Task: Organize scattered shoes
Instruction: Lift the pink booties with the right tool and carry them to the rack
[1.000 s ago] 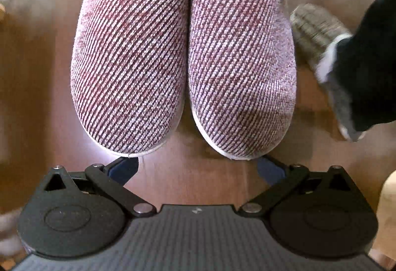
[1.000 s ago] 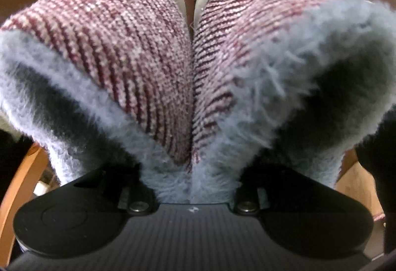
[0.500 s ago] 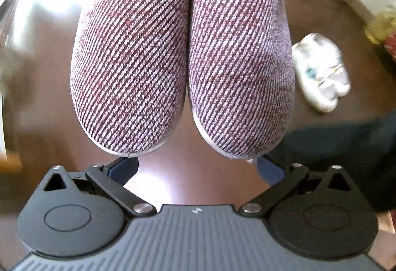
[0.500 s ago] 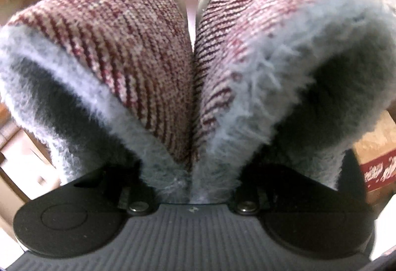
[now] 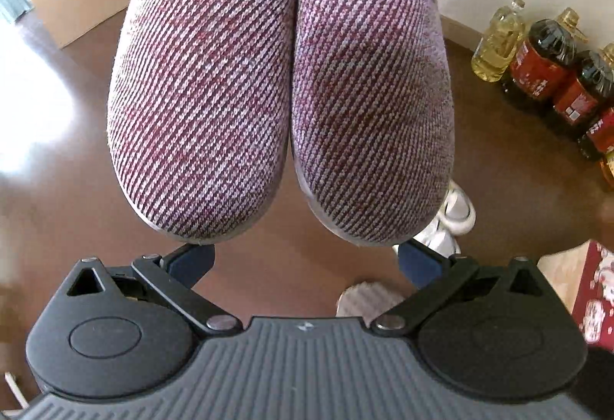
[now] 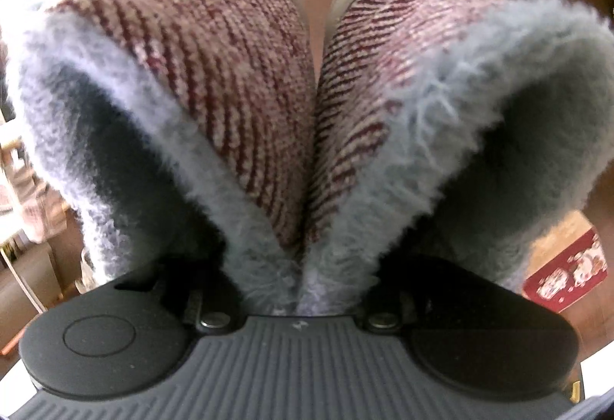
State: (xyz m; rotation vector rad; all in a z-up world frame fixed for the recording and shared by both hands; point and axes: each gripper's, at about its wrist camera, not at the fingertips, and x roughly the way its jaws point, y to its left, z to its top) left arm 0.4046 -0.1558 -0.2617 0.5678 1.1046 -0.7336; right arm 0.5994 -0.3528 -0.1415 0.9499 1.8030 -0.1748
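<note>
Pinching knit boots [image 6: 307,105], right gripper [image 6: 303,289] angled downward

Fur collars [image 6: 268,266] hide the right tool's fingertips.

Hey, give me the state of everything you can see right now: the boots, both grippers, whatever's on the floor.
knit boots: pair pressed together, held off the floor by the cuffs.
right gripper: shut on the boots' fur cuffs.
left gripper: open, empty.
oil bottles: upright, by the wall.
white sneakers: lying on the floor.
</note>
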